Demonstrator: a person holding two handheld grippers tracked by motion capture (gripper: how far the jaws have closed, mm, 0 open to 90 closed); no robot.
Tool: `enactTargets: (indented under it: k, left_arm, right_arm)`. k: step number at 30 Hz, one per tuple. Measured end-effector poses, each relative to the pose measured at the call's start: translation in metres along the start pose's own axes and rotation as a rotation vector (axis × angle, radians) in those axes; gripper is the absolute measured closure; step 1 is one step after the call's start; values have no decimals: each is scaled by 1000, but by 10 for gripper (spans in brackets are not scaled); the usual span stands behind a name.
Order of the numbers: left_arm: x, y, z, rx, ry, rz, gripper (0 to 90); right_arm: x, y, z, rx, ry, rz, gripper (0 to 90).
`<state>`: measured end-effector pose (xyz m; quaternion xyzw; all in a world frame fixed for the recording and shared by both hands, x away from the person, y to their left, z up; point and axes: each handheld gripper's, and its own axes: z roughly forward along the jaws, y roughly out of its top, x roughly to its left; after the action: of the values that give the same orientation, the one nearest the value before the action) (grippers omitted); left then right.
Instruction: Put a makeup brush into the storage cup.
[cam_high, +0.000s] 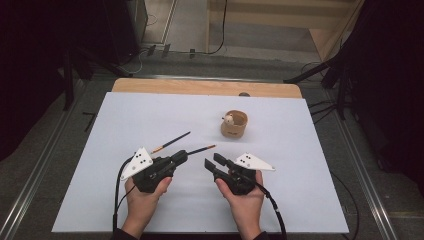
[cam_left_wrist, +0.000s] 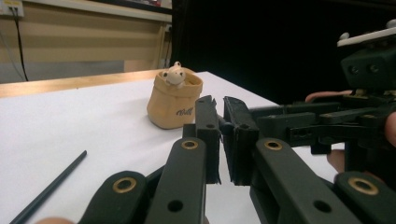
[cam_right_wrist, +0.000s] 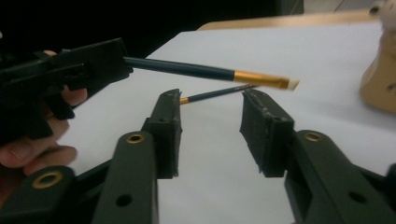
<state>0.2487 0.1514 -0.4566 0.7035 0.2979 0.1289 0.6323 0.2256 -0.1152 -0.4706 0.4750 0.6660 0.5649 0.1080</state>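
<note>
My left gripper (cam_high: 184, 155) is shut on the dark handle of a thin brush (cam_high: 202, 148). The brush points right, just above the white sheet, and its gold ferrule and pale tip (cam_right_wrist: 271, 81) show in the right gripper view. My right gripper (cam_high: 212, 160) stands open just right of it, with nothing between its jaws (cam_right_wrist: 210, 100); the brush tip hangs beyond them. A second brush (cam_high: 171, 142) lies flat on the sheet behind the left gripper. In the left gripper view the jaws (cam_left_wrist: 220, 112) press together on the handle's end.
A tan cup-like holder (cam_high: 234, 123) with a small pale figure in it stands on the white sheet (cam_high: 150, 110), behind and right of the grippers. The wooden table edge (cam_high: 205, 87) runs along the back. Dark stands and cables surround the table.
</note>
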Motion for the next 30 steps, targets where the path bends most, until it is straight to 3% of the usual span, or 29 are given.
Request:
enactTargets:
  k: [3,6,7,16,19,26,30]
  left_arm:
    - [-1,-1,0,-18,6,12,859]
    - [-1,-3,0,-36,12,17,859]
    - [-1,-3,0,-38,11,21,859]
    - [-4,-7,1,-76,17,44,858]
    - [-4,-9,1,-82,16,46,859]
    - [-5,-10,2,-89,14,50,859]
    - [-6,-11,3,-89,10,56,859]
  right_arm:
    - [2,-1,3,-12,-18,49,572]
    - [2,0,6,-47,-2,125,495]
    - [2,0,6,-47,-2,125,495]
    - [3,1,13,-100,34,295,438]
    - [3,2,14,-107,39,325,426]
    - [-4,6,18,-127,57,463,408]
    - [-8,7,21,-124,55,496,404]
